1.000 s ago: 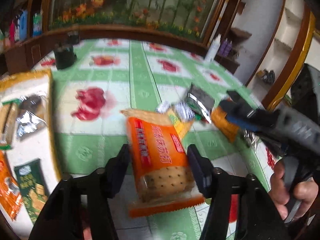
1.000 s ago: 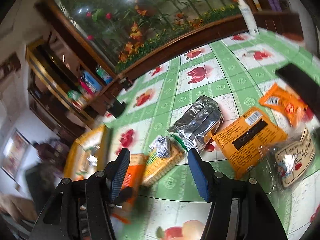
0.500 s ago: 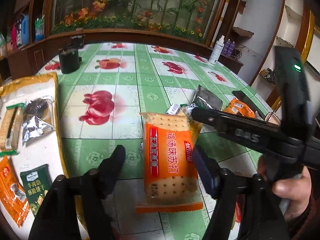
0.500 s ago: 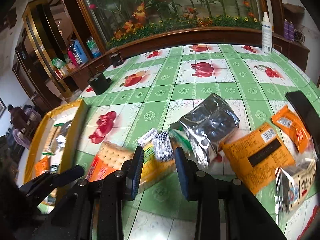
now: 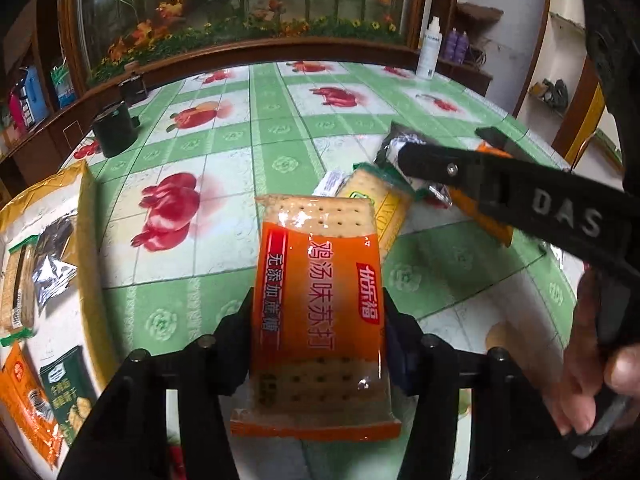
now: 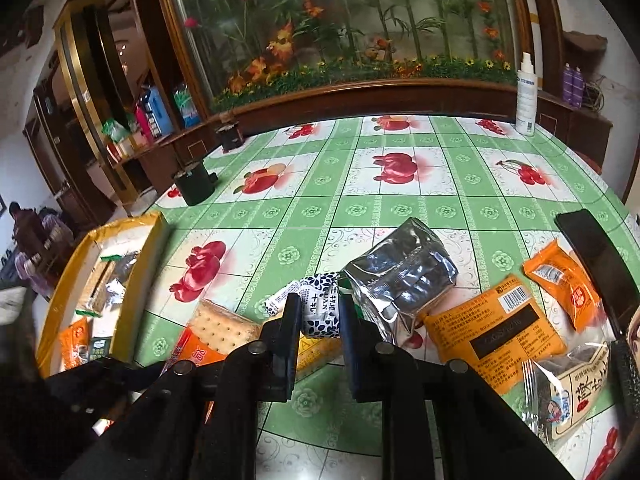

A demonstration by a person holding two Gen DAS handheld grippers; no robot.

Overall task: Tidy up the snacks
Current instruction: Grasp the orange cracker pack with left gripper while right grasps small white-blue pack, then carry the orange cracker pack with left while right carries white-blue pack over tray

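My left gripper [image 5: 318,312] is shut on an orange cracker pack [image 5: 318,300] and holds it over the green checked table; the pack also shows in the right wrist view [image 6: 212,340]. My right gripper [image 6: 319,316] is shut on a small blue-and-white patterned packet [image 6: 320,312] that lies on a yellow cracker pack [image 6: 316,354]. The right gripper's body [image 5: 520,204] crosses the right side of the left wrist view. A yellow-rimmed tray [image 5: 86,220] with several snacks stands at the left [image 6: 138,280].
A silver foil bag [image 6: 400,276], an orange barcode pack [image 6: 492,328], a small orange sachet [image 6: 560,280], a clear bag [image 6: 572,384] and a black phone [image 6: 596,264] lie at the right. A black cup [image 6: 196,184] and a white bottle [image 6: 526,96] stand far back.
My left gripper has closed on the orange cracker pack and lifted it. My right gripper has narrowed from wide open and closed on the small patterned packet.
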